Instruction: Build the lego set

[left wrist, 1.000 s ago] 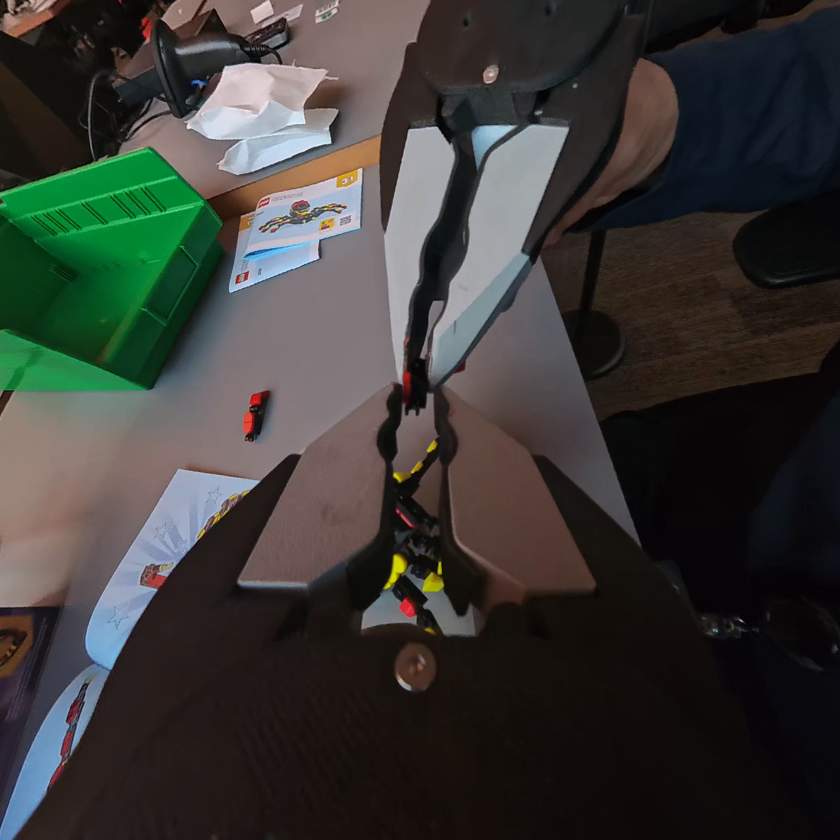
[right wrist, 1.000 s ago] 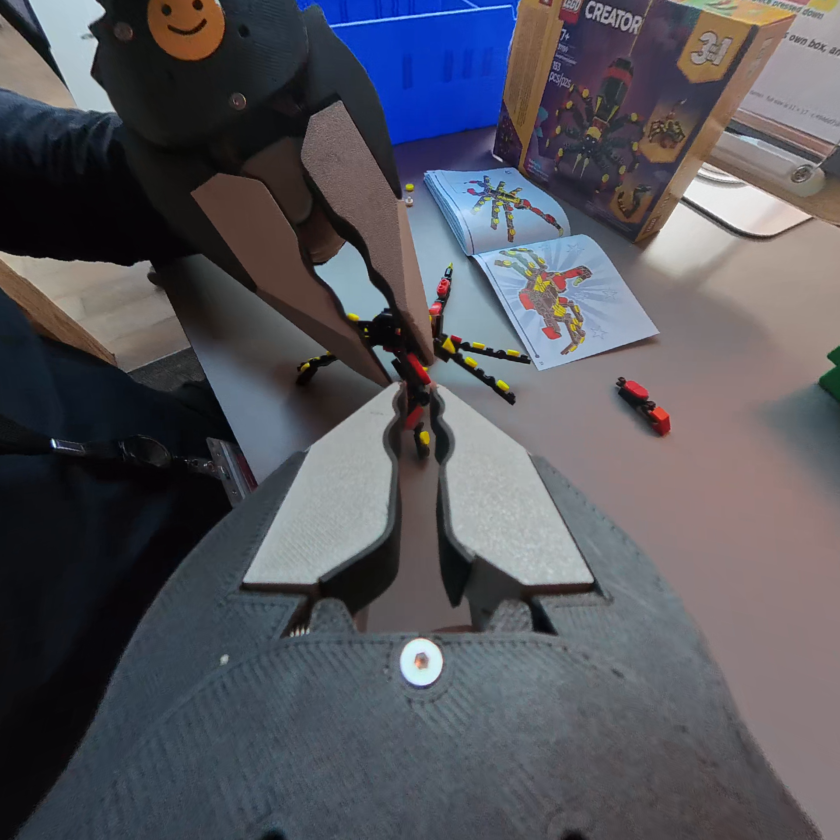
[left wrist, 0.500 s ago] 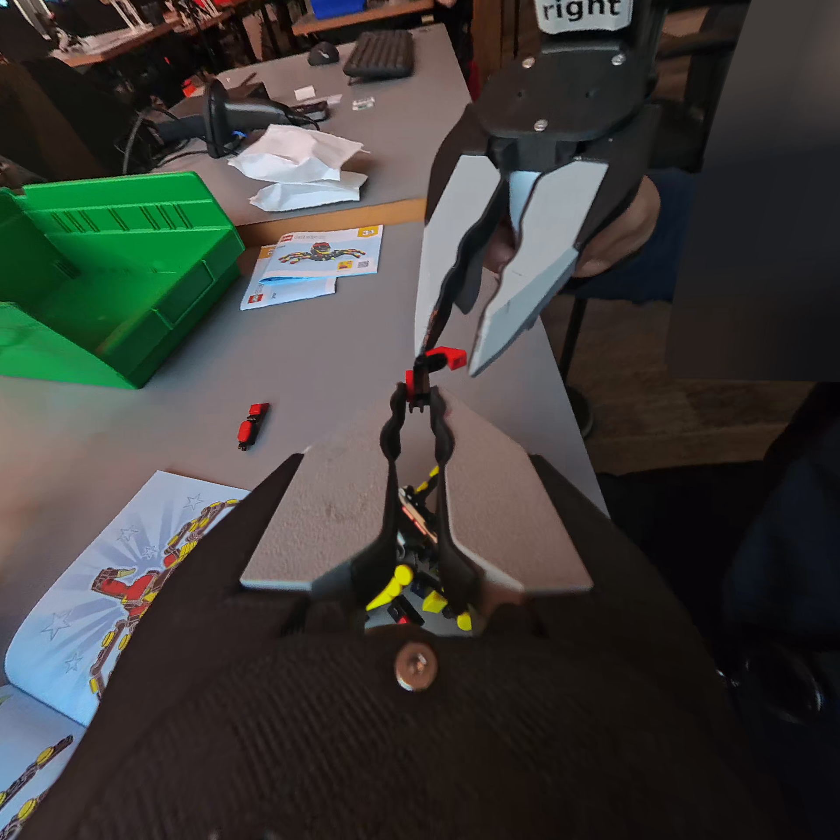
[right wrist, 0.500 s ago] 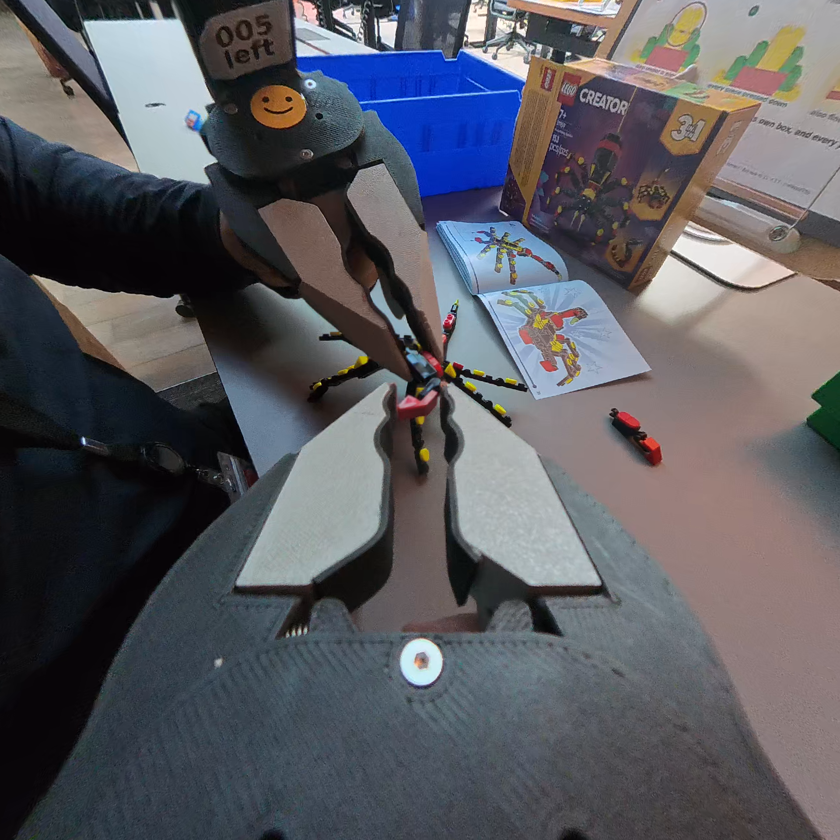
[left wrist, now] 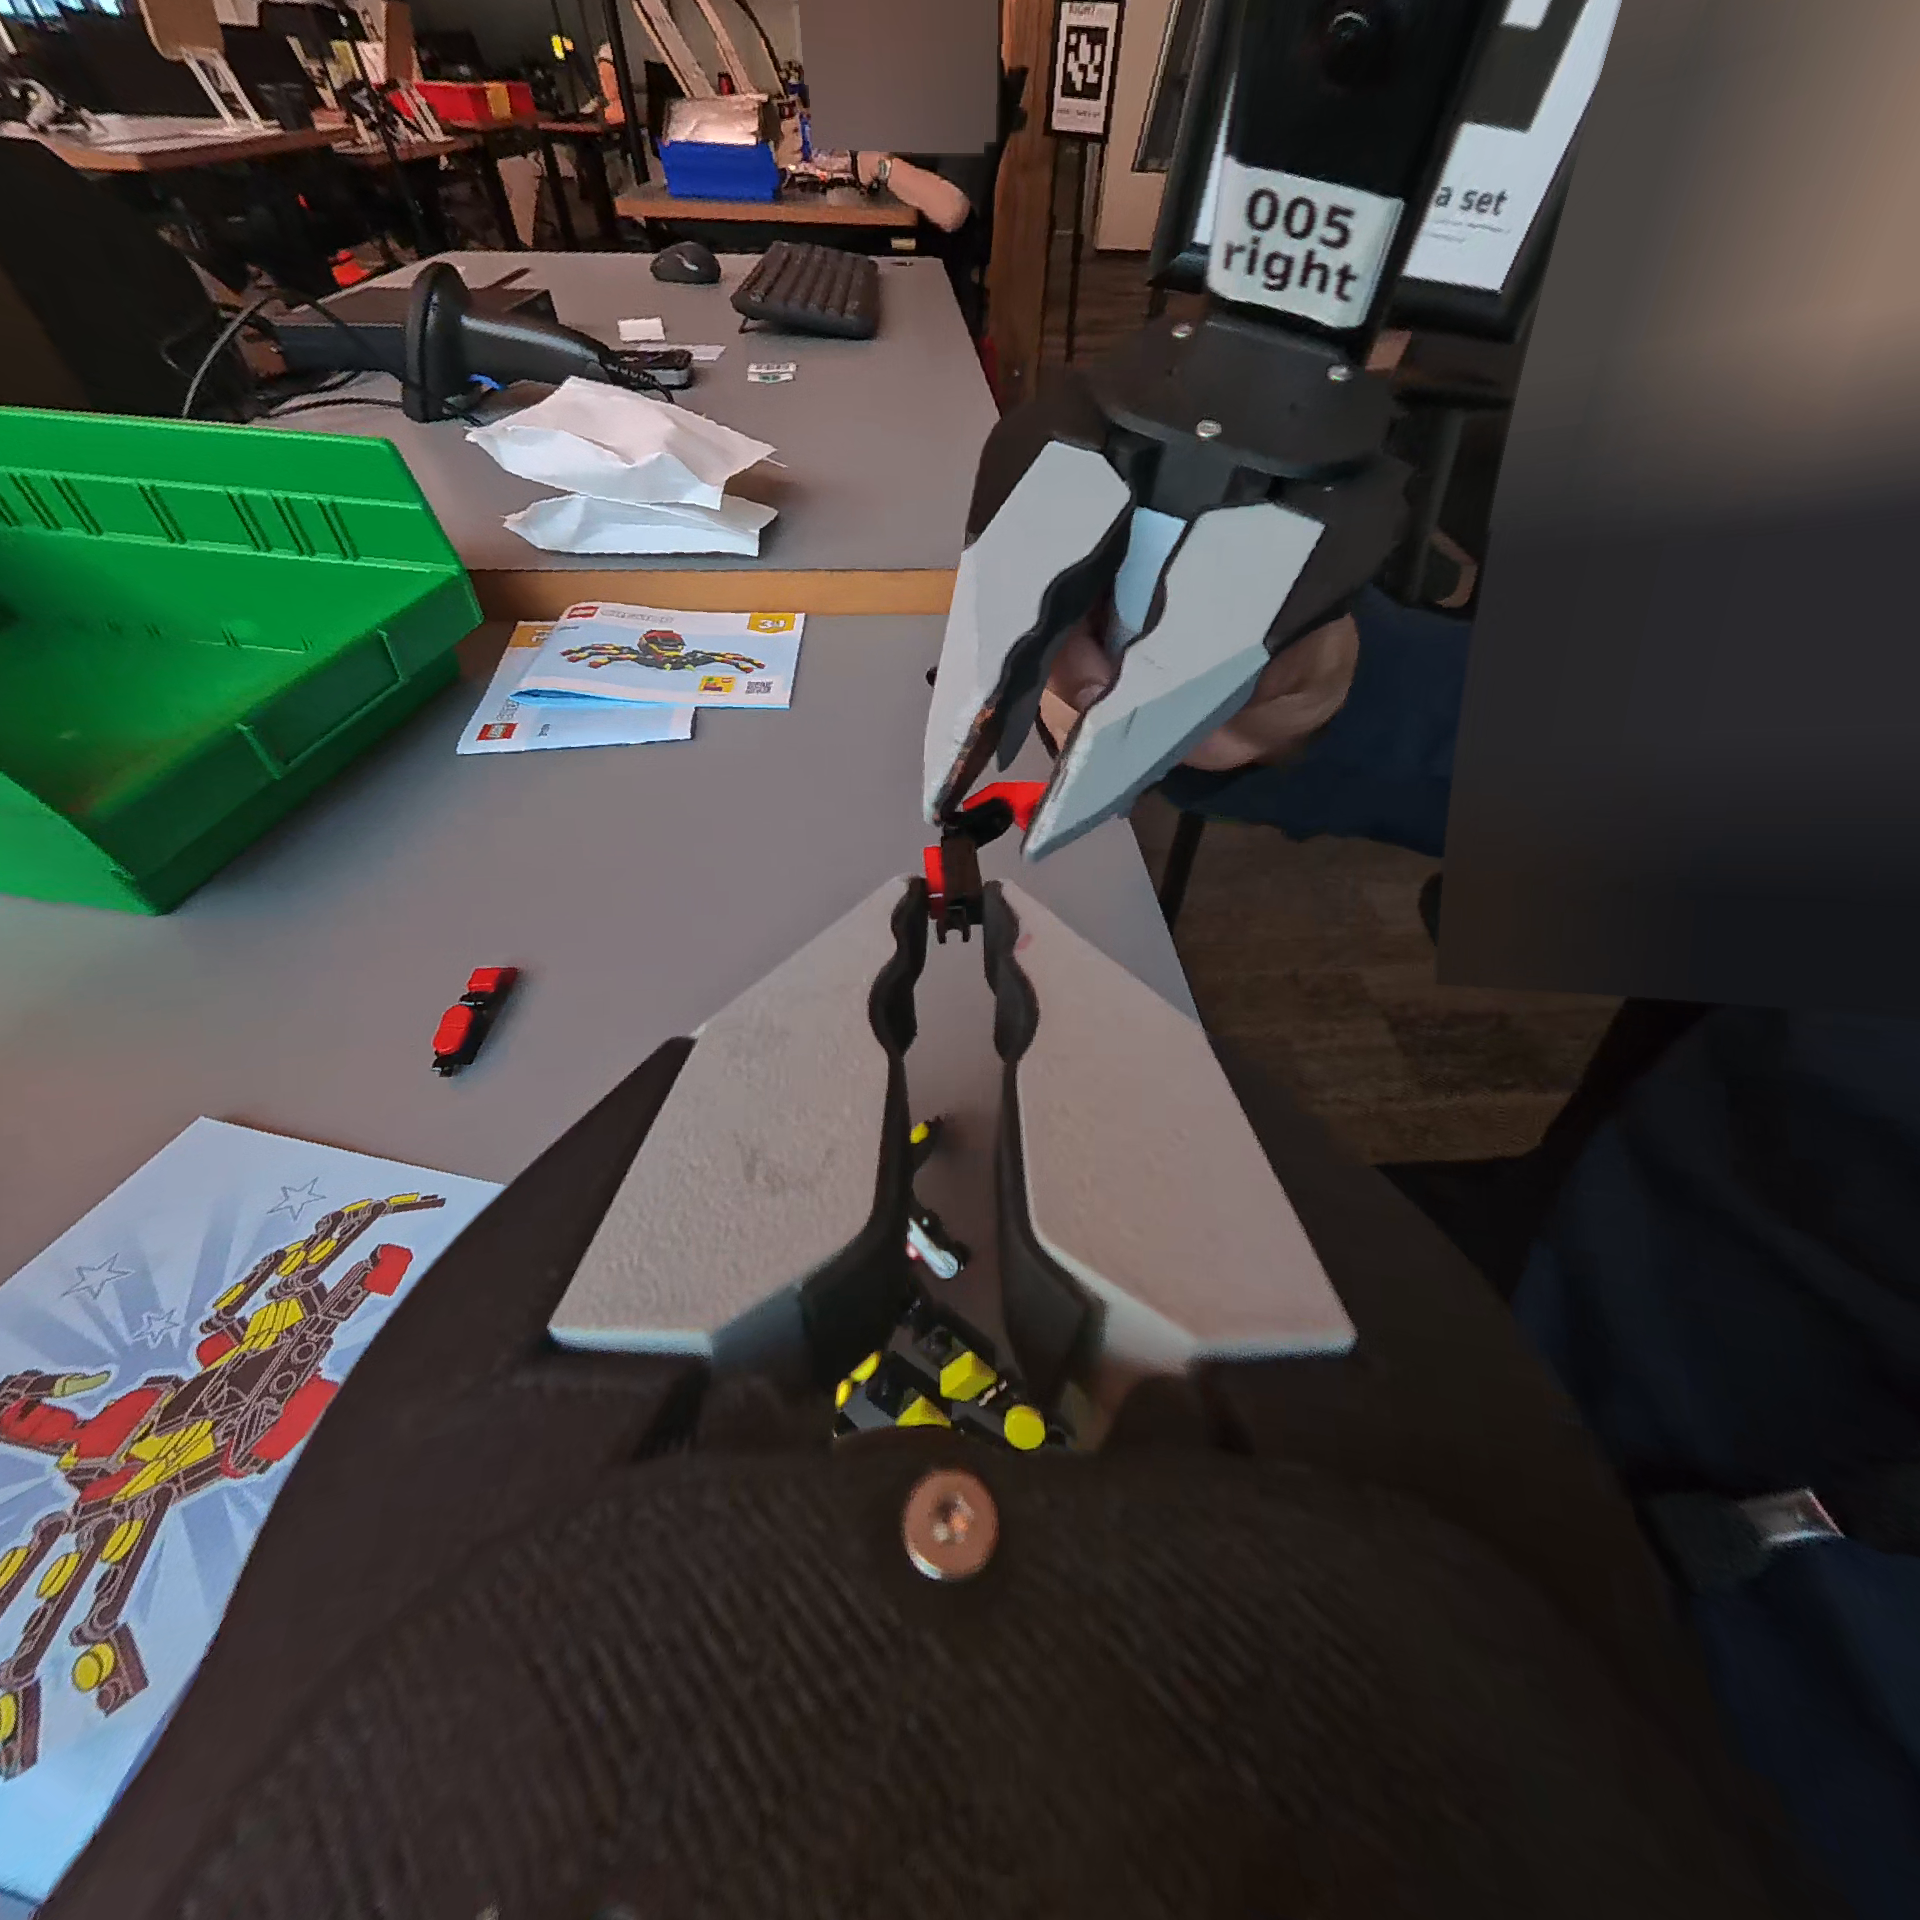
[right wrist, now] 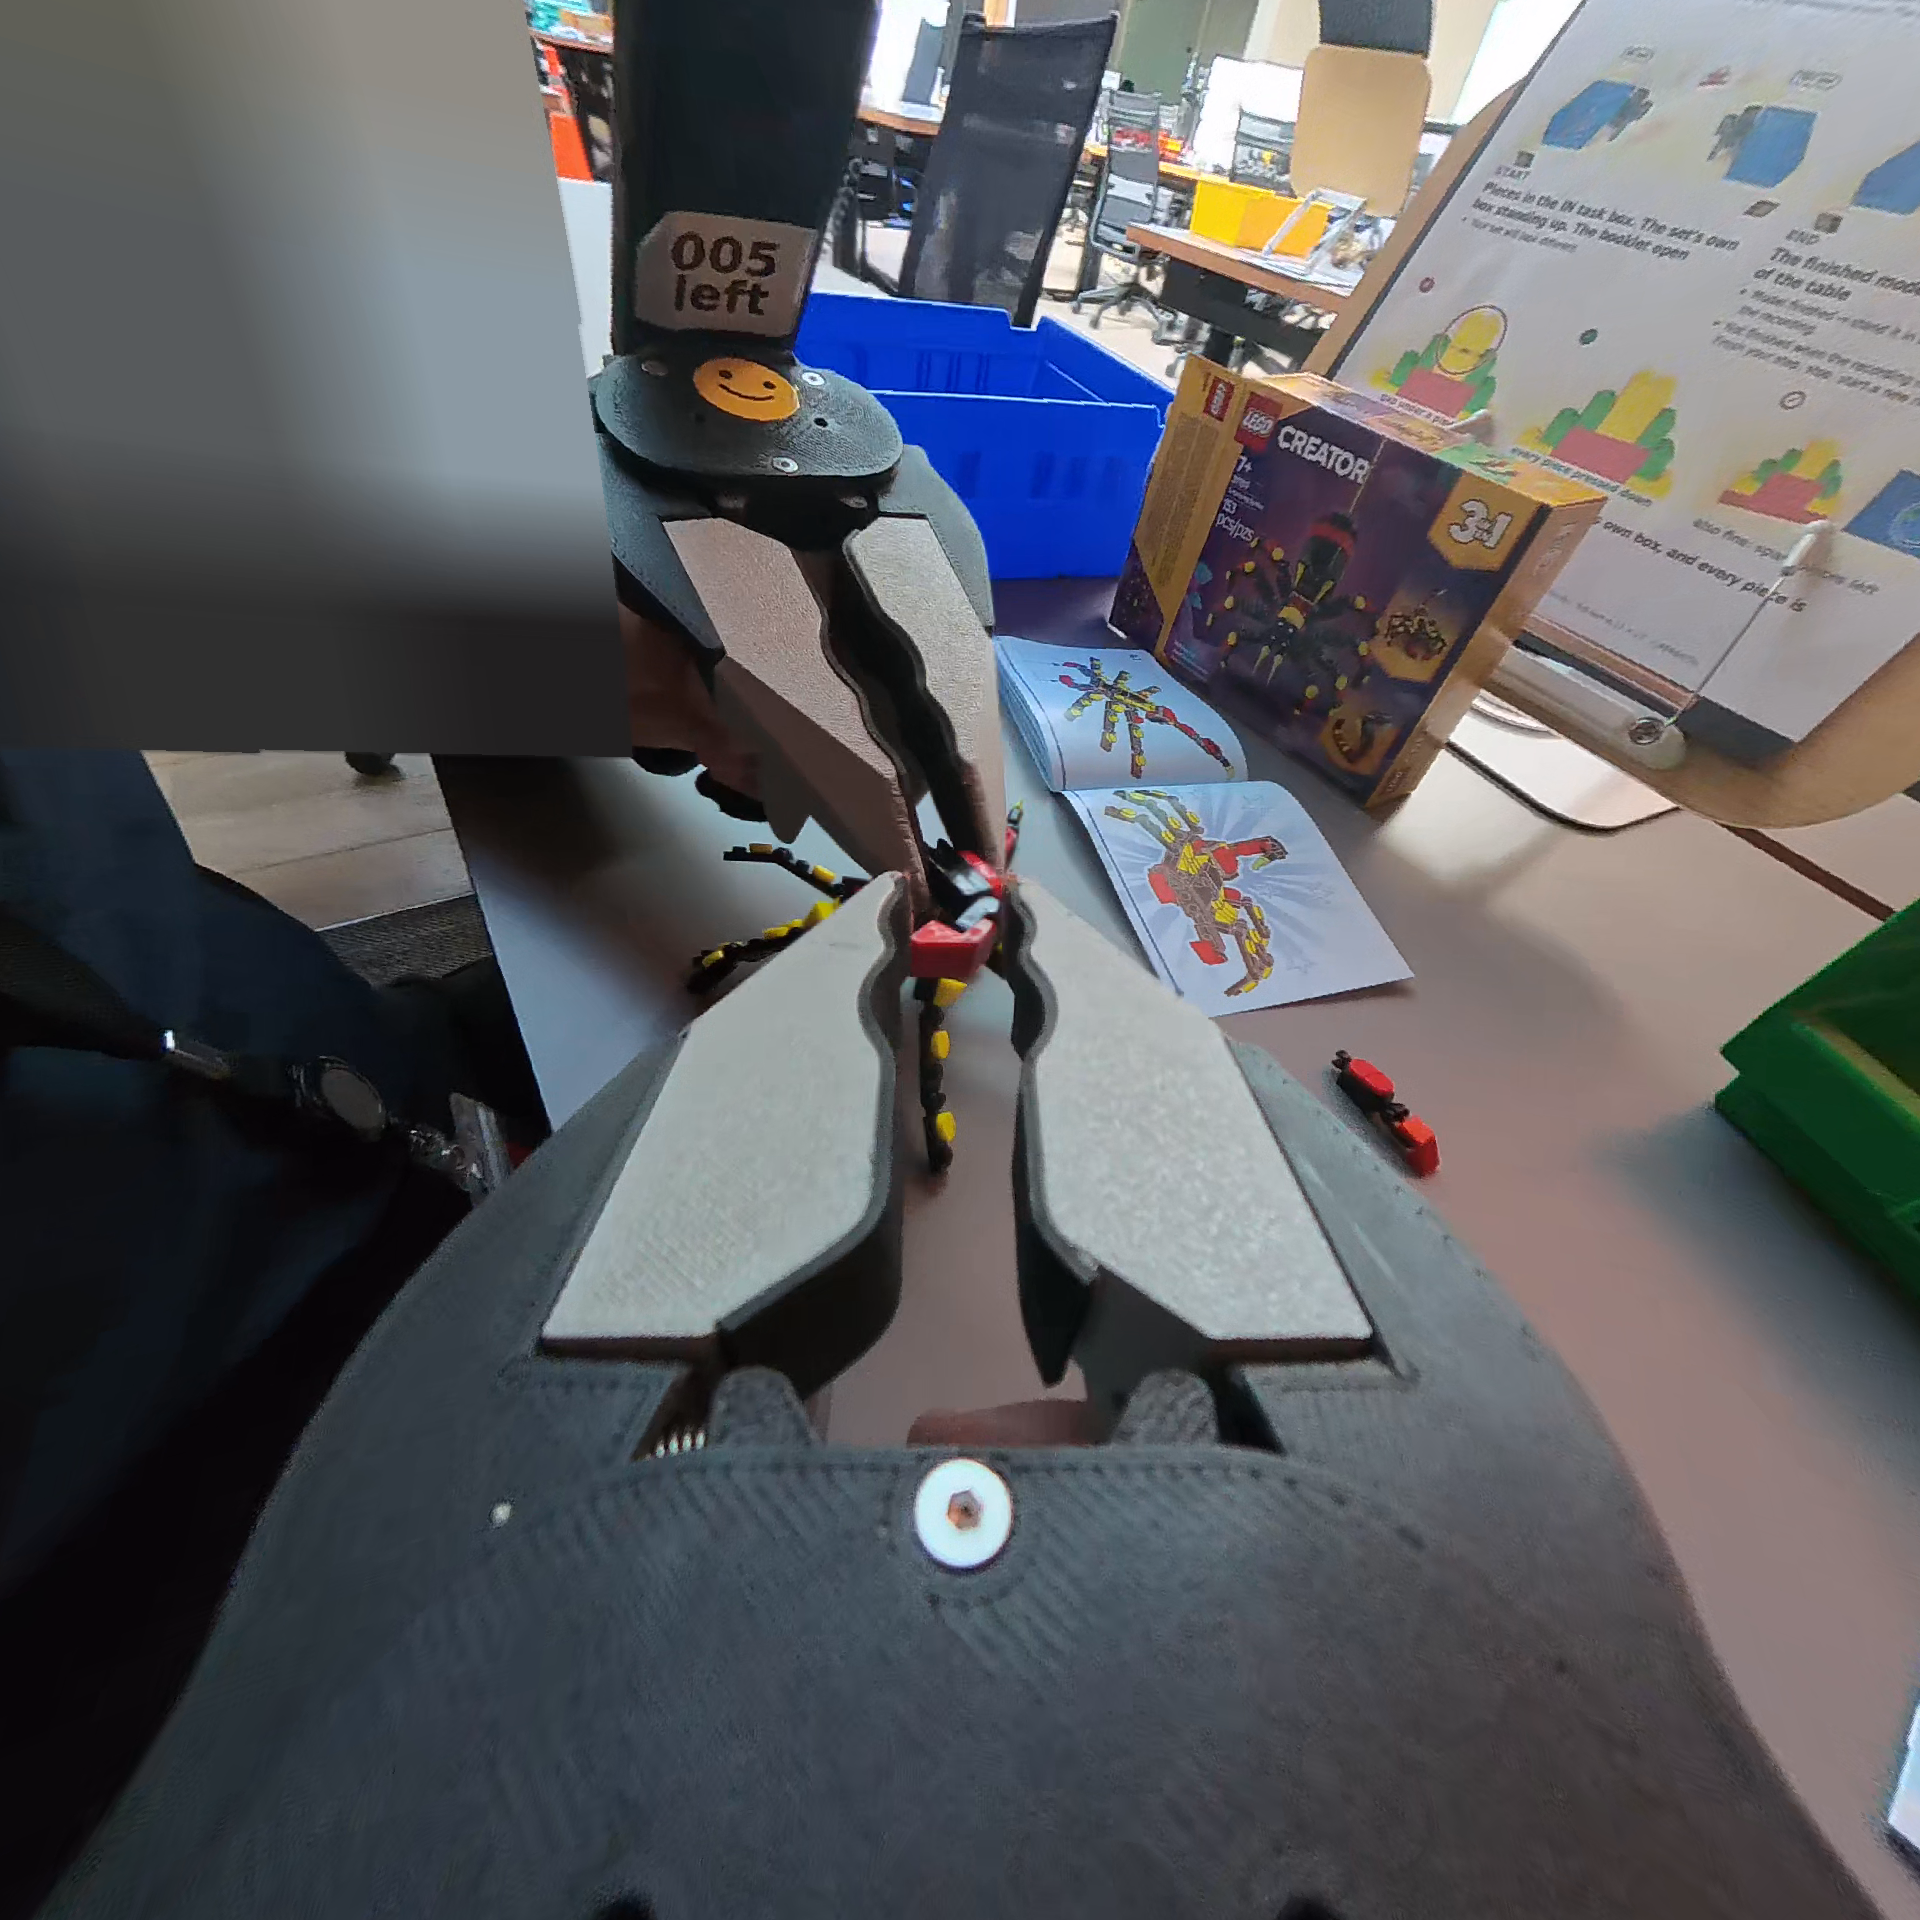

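The left claw is pinched on a small red-and-black piece at its tips, held above the desk. The right claw, facing it tip to tip, stands partly open around the piece's red end without clamping it. Below the claws the black-and-yellow spider model lies on the desk. A loose red piece lies right of the right claw.

Place: open-plan office or lab workspace
Desks: rows of grey tables with a keyboard and mouse
Seating: mesh office chairs
Work gear: barcode scanner, green and blue parts bins, propped instruction board
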{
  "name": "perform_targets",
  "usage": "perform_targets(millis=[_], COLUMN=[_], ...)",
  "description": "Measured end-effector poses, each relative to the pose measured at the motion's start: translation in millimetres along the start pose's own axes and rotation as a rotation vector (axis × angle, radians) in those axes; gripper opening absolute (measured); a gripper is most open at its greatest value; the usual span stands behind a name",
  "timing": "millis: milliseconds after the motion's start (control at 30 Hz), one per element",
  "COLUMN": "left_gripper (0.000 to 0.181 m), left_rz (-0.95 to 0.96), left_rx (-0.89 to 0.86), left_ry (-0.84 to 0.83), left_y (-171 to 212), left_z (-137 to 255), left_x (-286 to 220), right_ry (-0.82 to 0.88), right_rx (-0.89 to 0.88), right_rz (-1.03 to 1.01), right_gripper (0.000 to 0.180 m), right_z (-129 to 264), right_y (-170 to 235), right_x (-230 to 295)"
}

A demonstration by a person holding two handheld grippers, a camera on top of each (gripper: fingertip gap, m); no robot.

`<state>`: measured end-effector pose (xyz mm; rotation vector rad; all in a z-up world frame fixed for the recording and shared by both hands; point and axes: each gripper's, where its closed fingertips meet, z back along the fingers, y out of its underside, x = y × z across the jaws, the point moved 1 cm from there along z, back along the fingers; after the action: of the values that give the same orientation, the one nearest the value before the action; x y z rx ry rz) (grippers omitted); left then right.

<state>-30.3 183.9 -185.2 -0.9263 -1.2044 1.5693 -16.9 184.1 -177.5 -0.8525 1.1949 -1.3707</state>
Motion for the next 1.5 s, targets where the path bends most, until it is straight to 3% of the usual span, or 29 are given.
perform_targets(millis=[233, 333, 467, 667, 867, 1067, 1233, 1500], left_gripper=[0.008, 0.008, 0.008, 0.008, 0.008, 0.008, 0.008, 0.008], left_rz=[0.009, 0.043, 0.036, 0.055, 0.080, 0.090, 0.061, 0.075], left_rx=[-0.019, -0.059, -0.055, -0.077, -0.135, -0.141, -0.129, -0.136], left_ry=[0.012, 0.042, 0.052, 0.048, -0.044, -0.017, -0.011, 0.005], left_y=[-2, -7, -5, -8, -16, -17, -15, -15], left_z=[0, 2, 1, 3, 10, 11, 14, 13], left_x=[-1, -4, -4, -2, 14, 13, 11, 11], right_ry=[-0.021, -0.028, -0.062, -0.130, -0.004, -0.003, -0.069, -0.132], right_rx=[-0.015, -0.015, -0.074, -0.137, -0.161, -0.192, -0.208, -0.234], right_rz=[-0.036, -0.066, -0.080, -0.183, -0.158, -0.165, -0.165, -0.209], right_gripper=[0.008, 0.021, 0.009, 0.011, 0.008, 0.021, 0.010, 0.011], right_z=[5, 2, 1, 0, 3, -6, -17, -18], right_y=[1, 4, -3, -7, -9, -18, -21, -20], right_x=[-3, -4, 1, 2, -14, -17, -10, -10])
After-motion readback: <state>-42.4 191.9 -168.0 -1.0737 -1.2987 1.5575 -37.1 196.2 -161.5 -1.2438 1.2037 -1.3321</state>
